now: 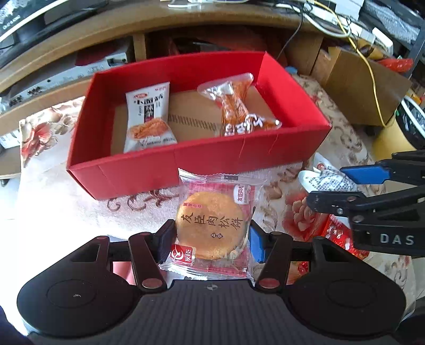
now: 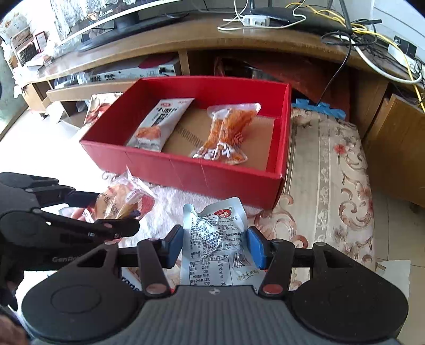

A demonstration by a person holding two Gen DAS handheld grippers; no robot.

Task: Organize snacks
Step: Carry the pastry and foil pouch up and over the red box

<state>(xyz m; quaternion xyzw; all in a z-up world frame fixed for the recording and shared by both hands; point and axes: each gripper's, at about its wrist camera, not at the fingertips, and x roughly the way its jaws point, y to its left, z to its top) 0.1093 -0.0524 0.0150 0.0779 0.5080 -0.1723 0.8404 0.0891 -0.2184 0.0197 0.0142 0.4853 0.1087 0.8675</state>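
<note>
My left gripper (image 1: 211, 242) is shut on a clear-wrapped round golden cake (image 1: 211, 225), lifted just in front of the red box (image 1: 186, 169). My right gripper (image 2: 215, 248) is shut on a white and grey snack packet (image 2: 212, 238), back label facing the camera, also off the cloth. The right gripper (image 1: 342, 183) with its packet (image 1: 326, 177) shows at the right of the left wrist view. In the right wrist view the left gripper (image 2: 114, 212) holds the cake (image 2: 119, 204) at the left. Inside the red box (image 2: 212, 175) lie a white packet (image 1: 148, 114) (image 2: 162, 122) and an orange snack in clear wrap (image 1: 239, 106) (image 2: 225, 132).
The box stands on a floral cloth (image 2: 332, 185) in front of a low wooden TV stand (image 2: 265, 39) with cables and a power strip (image 2: 255, 20). Red packets (image 1: 340, 233) lie on the cloth under the right gripper. A cardboard box (image 1: 358, 85) stands at the right.
</note>
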